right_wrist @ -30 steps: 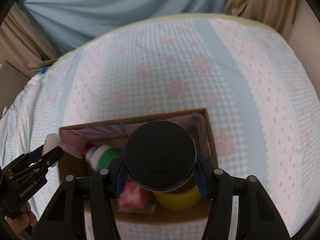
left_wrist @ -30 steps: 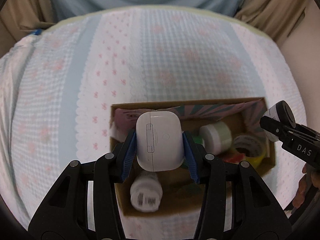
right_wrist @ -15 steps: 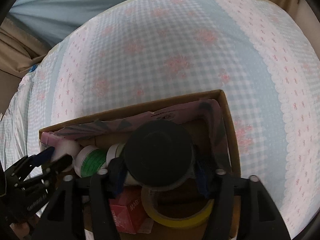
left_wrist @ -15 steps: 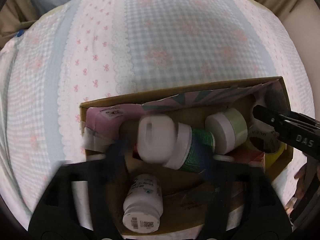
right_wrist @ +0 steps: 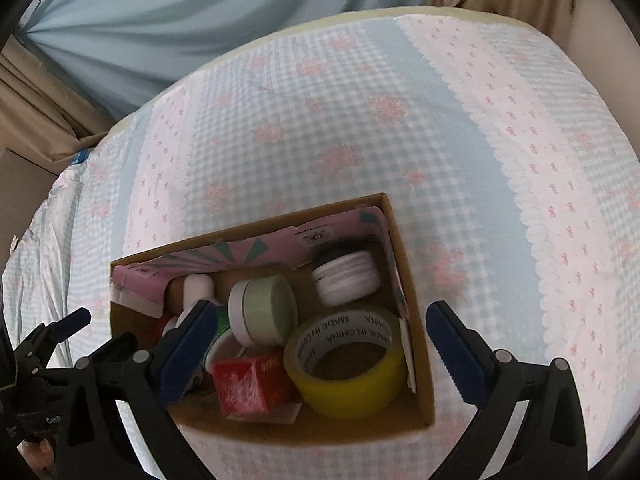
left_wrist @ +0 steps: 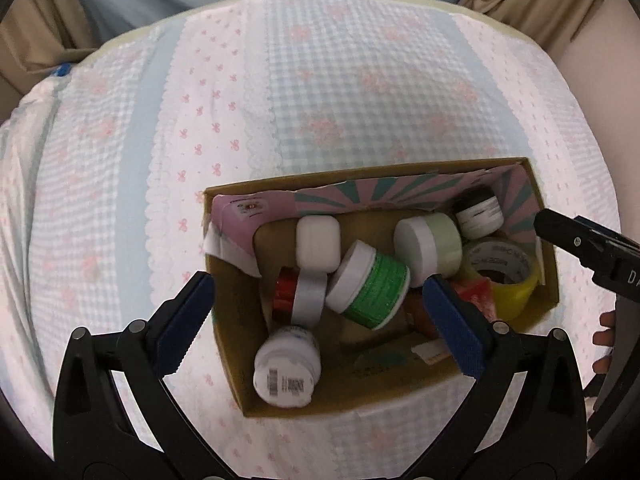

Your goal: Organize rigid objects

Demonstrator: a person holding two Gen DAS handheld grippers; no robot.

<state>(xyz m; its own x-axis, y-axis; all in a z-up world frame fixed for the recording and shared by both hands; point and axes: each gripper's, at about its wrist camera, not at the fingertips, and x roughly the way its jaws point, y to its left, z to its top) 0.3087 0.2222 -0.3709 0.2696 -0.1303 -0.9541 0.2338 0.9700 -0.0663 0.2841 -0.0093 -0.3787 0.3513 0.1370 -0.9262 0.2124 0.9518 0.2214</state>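
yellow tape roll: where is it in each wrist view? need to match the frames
Left wrist: yellow tape roll sits at the right end of the cardboard box, under the pale green jar.
Right wrist: yellow tape roll lies low centre in the box's near right corner, beside the red packet.
Shared landmark: pale green jar, touching the roll in both.

My left gripper [left_wrist: 318, 316] hangs spread wide over the cardboard box [left_wrist: 224, 320], whose inside is crowded: the white earbud case [left_wrist: 318, 244], green-labelled jar [left_wrist: 370, 286], pale green jar [left_wrist: 430, 248], black-lidded jar [left_wrist: 478, 212] and yellow tape roll [right_wrist: 348, 368] lie touching, leaving bare floor only along the near wall beside the white bottle [left_wrist: 286, 366]. My right gripper [right_wrist: 316, 354], also spread, straddles the box's right wall, which I think blocks a straight descent there. The checked cloth [right_wrist: 360, 120] beyond the box gives open passage.
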